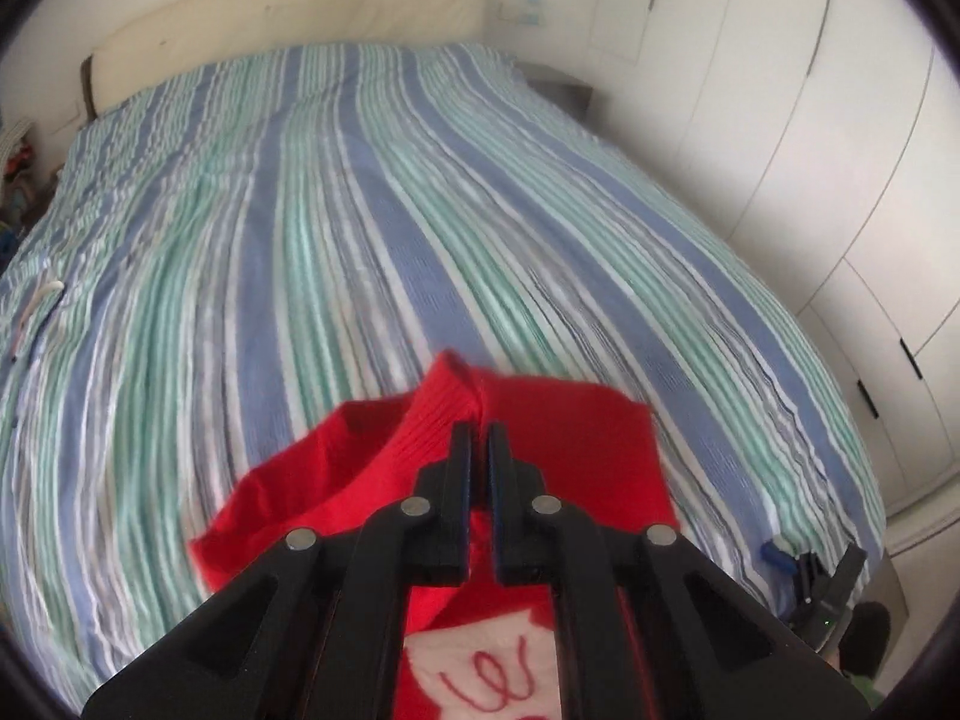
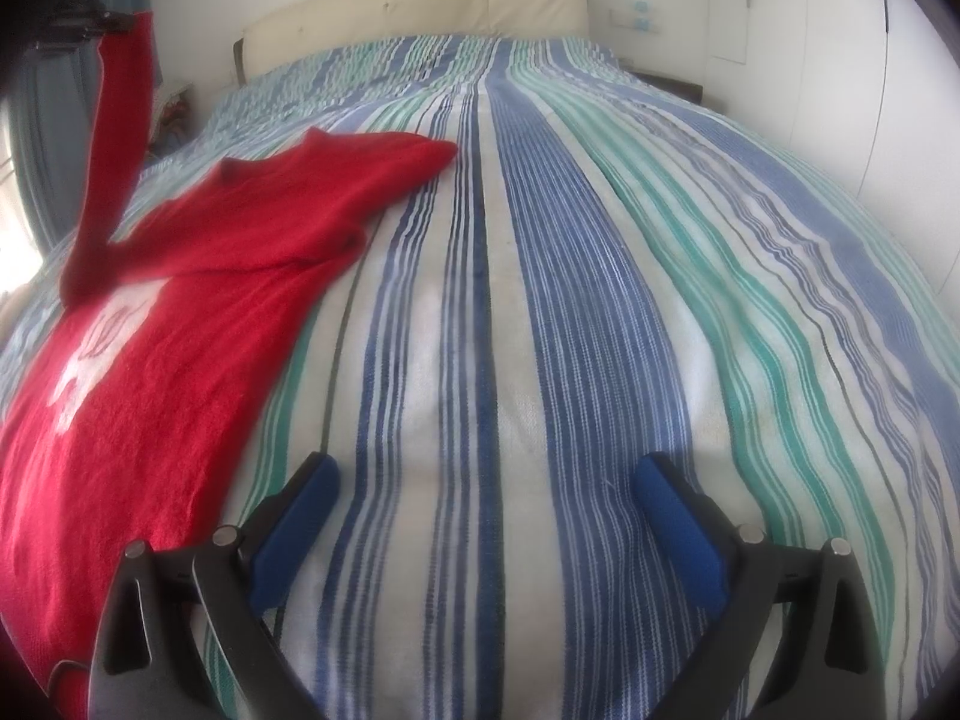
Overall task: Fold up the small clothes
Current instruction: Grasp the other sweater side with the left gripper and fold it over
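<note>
1. Sleeve cuff first: my left gripper (image 1: 479, 438) is clenched on the ribbed cuff of the red sweater (image 2: 180, 312), the jaws nearly meeting with only knit between them. In the right wrist view that sleeve rises off the sweater's body toward the upper left, stretched taut up to the gripper.

2. Sweater body lies flat on the striped bedspread (image 2: 540, 300), front up with its white motif showing, the other sleeve reaching out from it toward the headboard (image 2: 420, 6).

3. My right gripper (image 2: 486, 516) is released, jaws wide apart with nothing between them, hovering over bare bedspread just beside the sweater's near edge (not touching it, as far as I can tell).

4. Risk, as I judge it: nothing pins the body. If I carry the cuff across too fast or too high, the whole garment could drag over the bedspread and bunch instead of folding at the shoulder.

5. Second risk: the grip is on a thin edge of cuff only. A tug against the sweater's weight could pull the knit out of my jaws mid-fold, dropping the sleeve crooked.

6. Third: the sleeve looks twisted as it hangs, so it may land rolled across the motif unless it is straightened out.
</note>
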